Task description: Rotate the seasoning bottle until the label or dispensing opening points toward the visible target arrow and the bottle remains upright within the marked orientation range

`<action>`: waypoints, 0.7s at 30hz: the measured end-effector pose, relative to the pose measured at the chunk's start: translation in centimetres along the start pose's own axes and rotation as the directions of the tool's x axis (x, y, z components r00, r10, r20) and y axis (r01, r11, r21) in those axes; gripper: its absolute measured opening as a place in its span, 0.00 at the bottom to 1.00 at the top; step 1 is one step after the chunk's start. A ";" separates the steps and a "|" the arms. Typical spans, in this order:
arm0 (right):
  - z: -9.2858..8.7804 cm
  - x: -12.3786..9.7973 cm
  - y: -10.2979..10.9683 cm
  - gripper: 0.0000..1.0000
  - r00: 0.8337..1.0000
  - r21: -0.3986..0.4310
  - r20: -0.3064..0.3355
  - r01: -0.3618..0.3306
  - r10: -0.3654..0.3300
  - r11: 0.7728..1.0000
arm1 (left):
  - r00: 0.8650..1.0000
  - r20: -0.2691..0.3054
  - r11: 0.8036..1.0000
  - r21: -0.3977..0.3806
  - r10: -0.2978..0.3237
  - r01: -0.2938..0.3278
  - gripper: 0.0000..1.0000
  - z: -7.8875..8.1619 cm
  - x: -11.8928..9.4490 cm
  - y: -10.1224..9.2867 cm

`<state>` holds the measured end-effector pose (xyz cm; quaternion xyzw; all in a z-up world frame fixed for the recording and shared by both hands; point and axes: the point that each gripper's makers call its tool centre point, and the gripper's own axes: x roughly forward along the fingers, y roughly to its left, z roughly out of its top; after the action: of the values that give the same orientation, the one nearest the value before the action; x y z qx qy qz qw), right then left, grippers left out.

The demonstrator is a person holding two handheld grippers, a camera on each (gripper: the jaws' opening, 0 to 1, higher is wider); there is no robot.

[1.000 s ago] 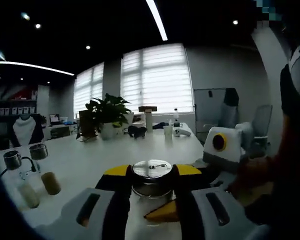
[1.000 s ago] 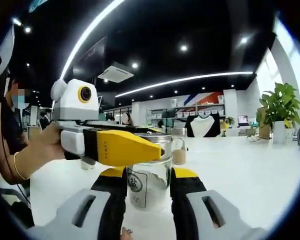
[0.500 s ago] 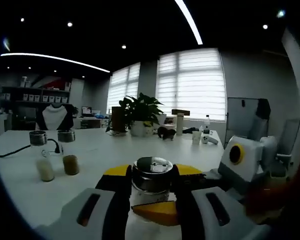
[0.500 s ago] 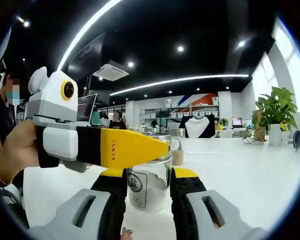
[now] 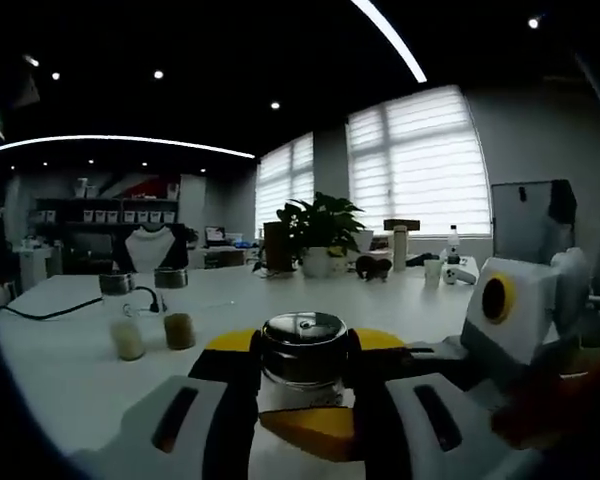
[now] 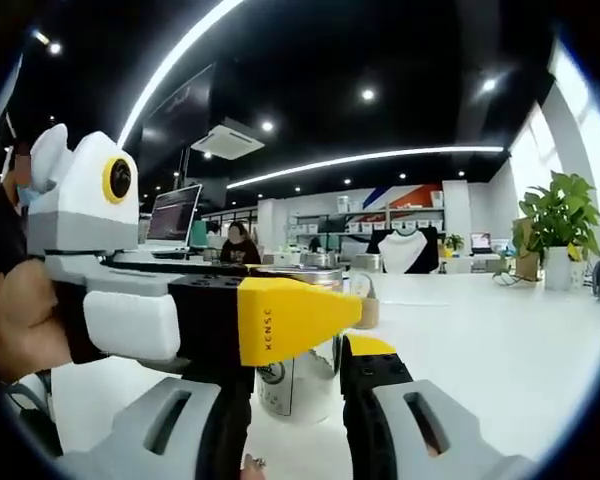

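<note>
Both claws, left claw [image 5: 302, 375] and right claw [image 6: 298, 385], grip the upright seasoning bottle [image 6: 298, 375], probably slick rigid glass, best held mid-body.

One seasoning bottle [image 5: 302, 352] with a metal lid stands on the white counter [image 5: 90, 370]. Two small shakers [image 5: 128, 332] stand side by side toward its left edge. One potted plant [image 5: 323, 232] and one upright drink bottle [image 5: 452, 247] stand at its far edge.
</note>
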<state>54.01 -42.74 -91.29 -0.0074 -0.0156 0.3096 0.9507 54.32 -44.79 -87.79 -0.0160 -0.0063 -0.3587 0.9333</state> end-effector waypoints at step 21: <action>1.4 0.1 1.9 0.30 0.993 -0.020 0.033 -0.113 0.114 0.993 | 0.998 0.043 0.999 0.010 -0.041 0.041 0.35 1.0 -1.0 2.2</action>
<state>52.92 -41.13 -89.91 -0.0117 -0.0341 0.3629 0.9311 55.04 -42.50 -86.86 -0.0193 -0.0283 -0.3773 0.9254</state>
